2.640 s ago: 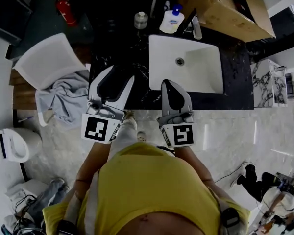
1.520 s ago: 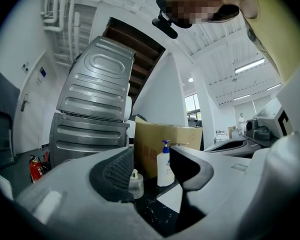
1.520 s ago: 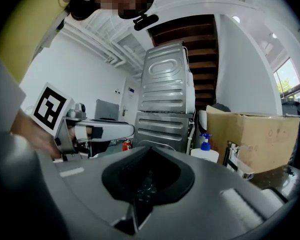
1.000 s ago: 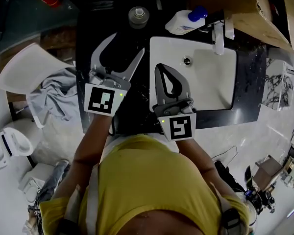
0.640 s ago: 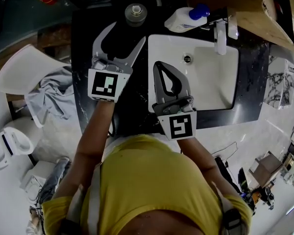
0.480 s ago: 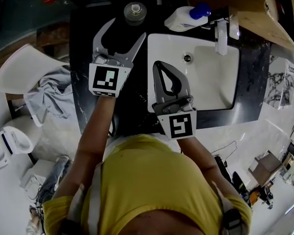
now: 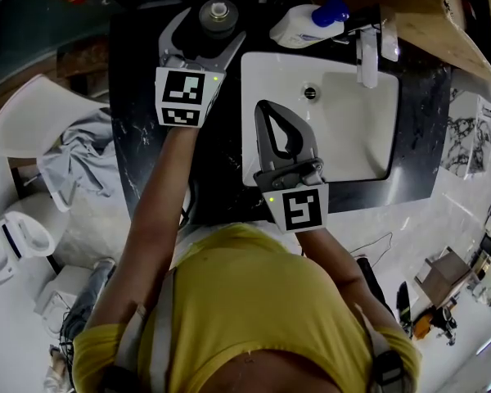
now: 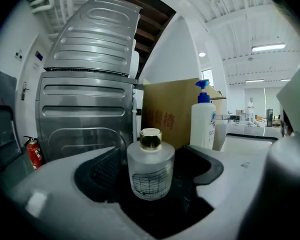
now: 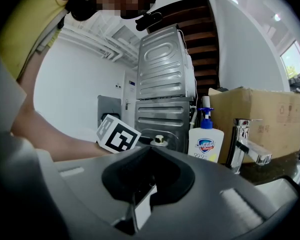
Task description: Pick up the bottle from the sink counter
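The bottle (image 8: 150, 170) stands upright on the counter (image 7: 141, 129) between the opening jaws of the left tongs (image 7: 206, 28), untouched; it looks like thick, slick, breakable glass, best gripped around its squat body, while the right tongs (image 7: 268, 109) are clenched and empty.

Bottle (image 8: 150, 170) upright on the sink counter (image 7: 135, 113), untouched.
Small, squat and round; frosted clear glass, a short neck with a shiny gold cap, and a pale label printed with fine lines on the front. It stood on the dark marbled top, towards the back, left of the white sink (image 7: 344, 150) and apart from it. It sat between the jaws of the left gripper (image 7: 204, 33), which were opening; a gap showed on each side, no contact.
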